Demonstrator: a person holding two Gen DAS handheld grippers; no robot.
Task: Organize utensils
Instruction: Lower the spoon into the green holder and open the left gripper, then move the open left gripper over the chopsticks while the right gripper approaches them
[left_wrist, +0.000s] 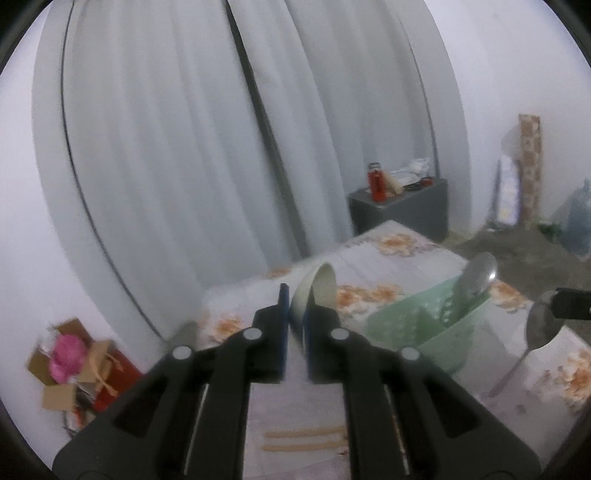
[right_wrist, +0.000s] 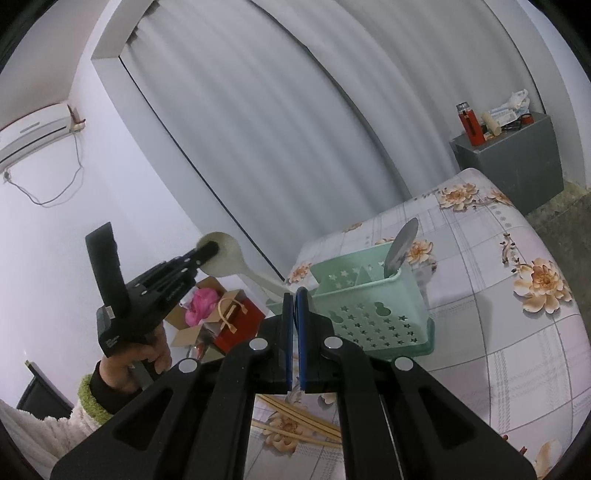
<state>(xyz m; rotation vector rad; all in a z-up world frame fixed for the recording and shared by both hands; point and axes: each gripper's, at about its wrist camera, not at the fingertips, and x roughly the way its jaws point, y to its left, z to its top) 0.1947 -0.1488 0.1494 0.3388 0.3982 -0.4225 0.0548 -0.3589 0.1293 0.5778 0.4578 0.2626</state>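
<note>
a: what's biggest here?
b: the table (right_wrist: 517, 350) under a flowered cloth. the green basket (right_wrist: 369, 314) stands on it, so i'll place the rest from the basket.
a: the grippers?
b: the left gripper (right_wrist: 207, 254) is up in the air left of the basket, a hand (right_wrist: 144, 354) around its grip. its jaws are nearly closed and pinch the bowl of a cream ladle (right_wrist: 225, 258).
a: and where does the ladle point?
b: its handle slopes down toward the basket's left end. whether it touches the rim i can't tell.
a: the right gripper?
b: the right gripper (right_wrist: 294, 295) sits just in front of the basket, pads almost together. from the left wrist its tip shows right of the basket, closed on the bowl of a second spoon (left_wrist: 543, 325), with the handle hanging down toward the cloth.
a: anything in the basket?
b: a steel spoon (right_wrist: 402, 243) stands in a far compartment, bowl up, leaning on the wall.
a: smaller things?
b: chopsticks (right_wrist: 295, 417) lie flat on the cloth in front of the basket, under the right gripper and clear of the basket.
</note>
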